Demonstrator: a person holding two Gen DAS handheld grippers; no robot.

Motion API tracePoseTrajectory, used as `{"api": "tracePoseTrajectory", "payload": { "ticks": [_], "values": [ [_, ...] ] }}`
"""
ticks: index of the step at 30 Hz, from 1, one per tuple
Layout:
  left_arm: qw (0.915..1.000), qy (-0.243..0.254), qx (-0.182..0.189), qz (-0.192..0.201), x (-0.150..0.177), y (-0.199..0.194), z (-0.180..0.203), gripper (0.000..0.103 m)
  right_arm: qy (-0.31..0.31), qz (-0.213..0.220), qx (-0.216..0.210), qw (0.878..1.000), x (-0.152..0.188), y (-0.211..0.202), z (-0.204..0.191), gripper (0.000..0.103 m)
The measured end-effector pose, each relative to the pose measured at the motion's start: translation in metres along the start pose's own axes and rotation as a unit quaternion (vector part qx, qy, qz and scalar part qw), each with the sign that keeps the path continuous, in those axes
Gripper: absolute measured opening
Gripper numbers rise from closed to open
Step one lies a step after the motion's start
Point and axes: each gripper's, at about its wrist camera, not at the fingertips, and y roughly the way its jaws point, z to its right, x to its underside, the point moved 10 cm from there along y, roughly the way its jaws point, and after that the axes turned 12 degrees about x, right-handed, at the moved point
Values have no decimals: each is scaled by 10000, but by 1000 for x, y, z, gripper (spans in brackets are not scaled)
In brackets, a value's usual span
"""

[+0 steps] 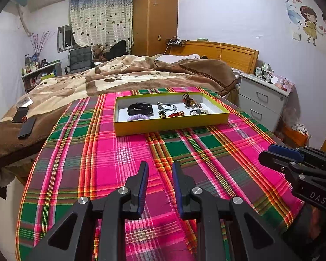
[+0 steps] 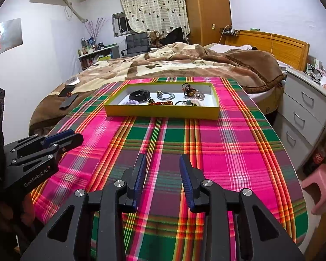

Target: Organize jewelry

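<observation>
A yellow box (image 1: 171,127) with a white inside sits on the plaid cloth at the far end of the table; it also shows in the right wrist view (image 2: 160,111). In it lie a black watch band (image 1: 140,108), a purple coil hair tie (image 1: 138,117), a grey cord bracelet (image 1: 167,107), red and gold pieces (image 1: 176,114) and a beaded cluster (image 1: 188,100). My left gripper (image 1: 159,167) is open and empty, well short of the box. My right gripper (image 2: 163,159) is open and empty, also short of the box.
The plaid cloth (image 1: 123,152) covers the table. A bed with a brown blanket (image 1: 119,71) stands behind it, with two phones (image 1: 24,121) on its near corner. A white drawer unit (image 2: 304,108) and a pink stool (image 2: 321,184) stand on the right.
</observation>
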Motion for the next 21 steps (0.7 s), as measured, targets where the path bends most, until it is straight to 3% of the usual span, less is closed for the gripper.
{"api": "tracePoseTrajectory", "payload": {
  "ticks": [21],
  "values": [
    [10000, 54, -69, 38, 2, -3, -3, 22, -25, -91, -23, 10000, 4, 2, -5, 33]
  ]
}}
